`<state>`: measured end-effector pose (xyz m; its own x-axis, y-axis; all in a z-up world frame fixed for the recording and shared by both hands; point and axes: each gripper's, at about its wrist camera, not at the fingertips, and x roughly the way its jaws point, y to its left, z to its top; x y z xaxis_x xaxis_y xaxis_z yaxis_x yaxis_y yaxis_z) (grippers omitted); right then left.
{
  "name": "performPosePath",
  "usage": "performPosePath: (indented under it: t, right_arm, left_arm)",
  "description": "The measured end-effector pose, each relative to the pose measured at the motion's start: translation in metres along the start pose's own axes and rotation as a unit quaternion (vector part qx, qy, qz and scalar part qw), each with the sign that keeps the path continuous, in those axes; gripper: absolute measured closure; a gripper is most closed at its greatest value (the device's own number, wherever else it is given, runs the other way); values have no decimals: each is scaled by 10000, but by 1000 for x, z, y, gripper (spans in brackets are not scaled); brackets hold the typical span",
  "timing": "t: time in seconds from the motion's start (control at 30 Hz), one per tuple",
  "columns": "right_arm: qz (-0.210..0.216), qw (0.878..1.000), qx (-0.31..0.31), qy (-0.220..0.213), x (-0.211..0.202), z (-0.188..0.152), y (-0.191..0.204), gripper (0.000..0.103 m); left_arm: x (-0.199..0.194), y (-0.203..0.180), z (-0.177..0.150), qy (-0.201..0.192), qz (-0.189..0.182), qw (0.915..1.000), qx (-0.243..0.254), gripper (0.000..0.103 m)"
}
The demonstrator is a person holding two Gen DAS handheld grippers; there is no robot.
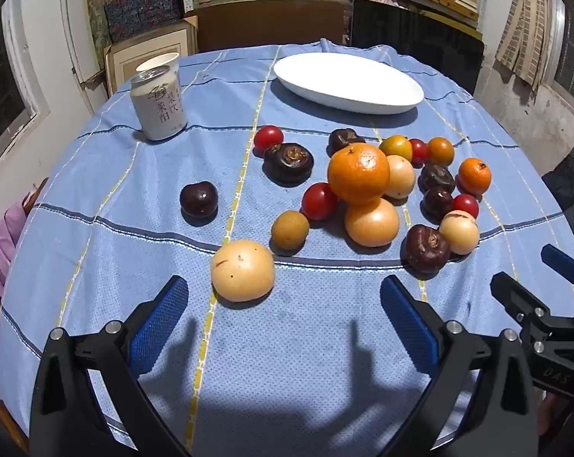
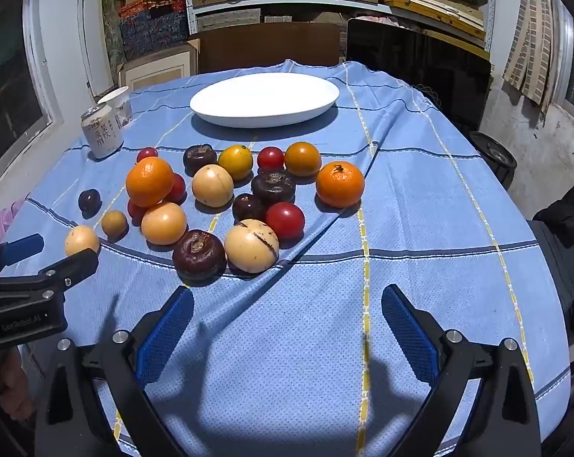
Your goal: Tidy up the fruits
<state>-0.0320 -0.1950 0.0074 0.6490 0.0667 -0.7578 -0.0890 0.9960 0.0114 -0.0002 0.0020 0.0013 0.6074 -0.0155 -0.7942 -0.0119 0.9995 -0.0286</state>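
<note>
Both hand-held grippers, left (image 1: 283,327) and right (image 2: 287,327), are wide and empty. The fruits lie loose before the empty white plate (image 2: 264,99); take the nearest pale fruit (image 1: 243,270) gently.

Bright, hard light falls on the tabletop (image 1: 96,175), like sunshine. The fruits throw short dark shadows toward the lower part of the frame. Big soft shadows cover the cloth at the bottom of both views. The large orange (image 1: 358,173) has a shiny white spot. The white plate (image 2: 264,99) glows. Both views are sharp, but the edges bend round, with black corners.
</note>
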Motion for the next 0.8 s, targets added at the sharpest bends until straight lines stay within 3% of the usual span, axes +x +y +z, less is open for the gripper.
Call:
performPosePath:
  t: [0.2,0.8]
  right_arm:
    - [-11,10000,17,79,3,0,-1,3]
    - [47,9999,62,141,8,0,0,3]
  left_arm:
    - [3,-8,0,5,253,9995,183,4]
    - [-2,-6,2,-38,215,9997,107,4]
